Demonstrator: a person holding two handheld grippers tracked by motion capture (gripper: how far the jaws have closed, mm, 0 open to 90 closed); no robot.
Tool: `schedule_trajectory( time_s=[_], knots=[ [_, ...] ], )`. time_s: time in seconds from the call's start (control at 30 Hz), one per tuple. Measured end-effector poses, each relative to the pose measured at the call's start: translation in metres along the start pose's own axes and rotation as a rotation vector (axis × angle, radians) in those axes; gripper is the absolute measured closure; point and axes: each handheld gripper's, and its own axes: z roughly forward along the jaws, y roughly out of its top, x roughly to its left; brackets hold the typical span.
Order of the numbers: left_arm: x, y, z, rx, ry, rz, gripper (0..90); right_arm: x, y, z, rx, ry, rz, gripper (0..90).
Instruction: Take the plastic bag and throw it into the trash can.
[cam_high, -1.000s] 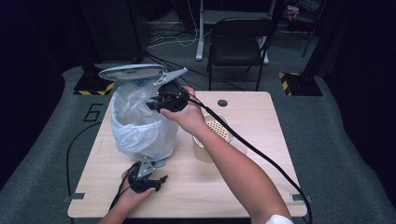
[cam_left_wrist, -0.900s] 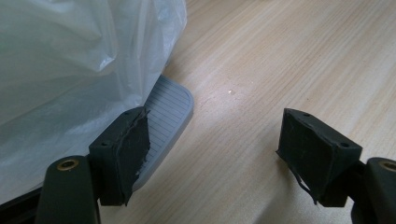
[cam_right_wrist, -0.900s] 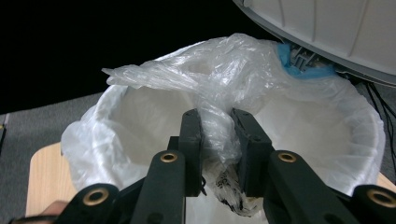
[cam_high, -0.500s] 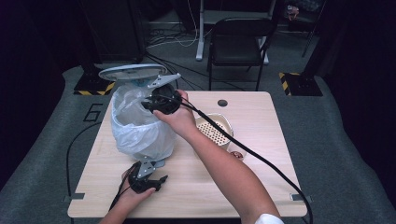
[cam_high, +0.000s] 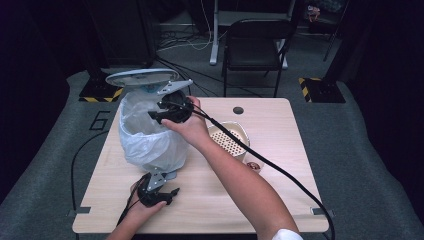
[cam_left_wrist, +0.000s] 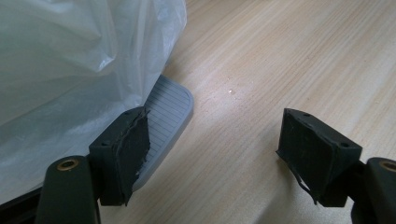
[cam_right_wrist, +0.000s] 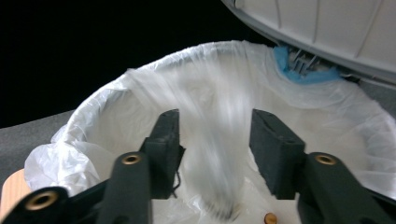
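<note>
A pedal bin lined with a white plastic bag (cam_high: 150, 142) stands on the left of the wooden table (cam_high: 280, 200), its grey lid (cam_high: 142, 77) raised. My right gripper (cam_high: 161, 114) hangs over the bin's mouth, and in the right gripper view it (cam_right_wrist: 215, 144) is open. Between its jaws a blurred pale streak (cam_right_wrist: 222, 168) runs down into the bag (cam_right_wrist: 116, 116). My left gripper (cam_high: 162, 192) sits low at the bin's foot and is open (cam_left_wrist: 219, 149). One of its fingers (cam_left_wrist: 126, 149) lies over the end of the grey ribbed pedal (cam_left_wrist: 168, 109).
A beige perforated bowl (cam_high: 230, 137) sits right of the bin, partly behind my right forearm. A small round cup (cam_high: 254, 166) stands just in front of it. A black chair (cam_high: 255, 42) and cables are on the floor beyond the table.
My right gripper has moved a little left, farther over the bin's mouth, leaving more of the bowl in sight. The left gripper has stayed at the pedal.
</note>
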Motion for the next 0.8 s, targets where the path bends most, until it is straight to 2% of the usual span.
schedule_trajectory(
  time_s=[0.07, 0.17, 0.37, 0.53, 0.7, 0.8],
  knots=[
    [0.0, 0.0, 0.0, -0.002, 0.0, -0.001, 24.7, 0.002, 0.001, -0.002, -0.005, -0.01, -0.011, 48.0],
    [0.0, 0.0, 0.0, -0.001, 0.001, 0.0, 24.6, 0.003, 0.002, -0.007, -0.007, -0.014, -0.021, 47.8],
    [-0.001, 0.0, 0.001, -0.012, 0.009, -0.004, 24.6, 0.005, 0.003, -0.026, -0.016, -0.023, -0.056, 48.2],
    [0.0, 0.0, 0.001, -0.01, 0.011, 0.001, 24.7, 0.009, 0.005, -0.042, -0.021, -0.014, -0.046, 48.3],
    [0.0, 0.0, 0.001, -0.009, 0.011, 0.001, 24.6, 0.01, 0.004, -0.06, -0.018, -0.034, -0.074, 48.2],
    [-0.001, 0.0, 0.001, -0.011, 0.009, -0.003, 24.7, 0.007, 0.001, -0.071, -0.015, -0.048, -0.074, 48.0]
  ],
)
